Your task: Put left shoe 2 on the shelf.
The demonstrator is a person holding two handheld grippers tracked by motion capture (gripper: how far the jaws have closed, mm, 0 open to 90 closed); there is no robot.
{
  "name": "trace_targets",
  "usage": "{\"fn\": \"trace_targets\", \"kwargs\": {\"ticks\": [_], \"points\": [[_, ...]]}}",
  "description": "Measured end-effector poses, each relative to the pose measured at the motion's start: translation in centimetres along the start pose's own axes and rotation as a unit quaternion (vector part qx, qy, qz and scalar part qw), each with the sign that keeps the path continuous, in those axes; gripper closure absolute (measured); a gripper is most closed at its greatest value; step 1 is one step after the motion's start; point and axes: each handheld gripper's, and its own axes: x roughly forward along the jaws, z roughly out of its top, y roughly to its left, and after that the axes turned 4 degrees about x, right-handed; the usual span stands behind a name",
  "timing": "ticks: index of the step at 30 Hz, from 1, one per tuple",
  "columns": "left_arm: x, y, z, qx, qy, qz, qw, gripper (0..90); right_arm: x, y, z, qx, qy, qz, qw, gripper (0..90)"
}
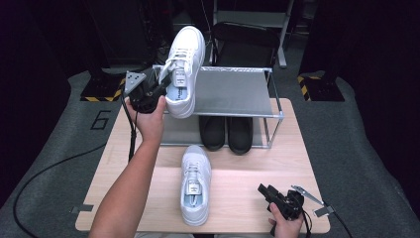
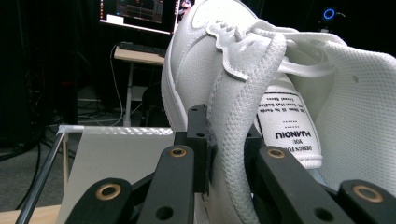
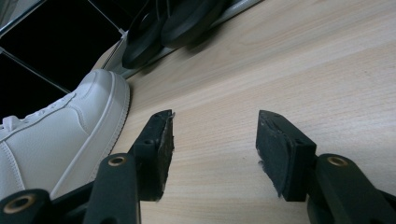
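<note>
My left gripper is shut on the collar of a white sneaker, which it holds in the air above the left end of the metal shoe rack. In the left gripper view the jaws pinch the sneaker's padded side wall, at my left gripper. A second white sneaker lies on the wooden table, toe towards the rack. My right gripper rests open near the table's front right edge; in its own view my right gripper has bare wood between its jaws and the second sneaker at the left.
A pair of black shoes stands on the rack's lower level, seen also as black shoes. The rack's top shelf is bare to the right of the held sneaker. A desk with a monitor stands beyond.
</note>
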Motion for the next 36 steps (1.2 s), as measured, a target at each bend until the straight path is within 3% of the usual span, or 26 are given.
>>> {"fn": "trace_targets", "kwargs": {"ticks": [10,15,26,36], "points": [[1.7,-0.7,0.6,0.000,0.005,-0.005,1.0000,80.9,-0.7,-0.3,-0.2,0.002,-0.004,-0.004,1.0000,46.2],[3.0,-0.9,0.5,0.000,0.012,0.002,0.9999,80.9,-0.8,-0.4,-0.2,0.003,-0.006,-0.007,1.0000,46.2],[5.4,-0.6,0.5,-0.021,0.020,0.014,0.9995,80.7,-1.2,-0.7,-0.3,0.006,-0.006,-0.010,0.9999,46.2],[7.1,-1.4,-0.6,-0.017,0.043,0.021,0.9987,80.6,-1.3,-0.7,-0.3,0.016,-0.010,-0.005,0.9998,46.2]]}}
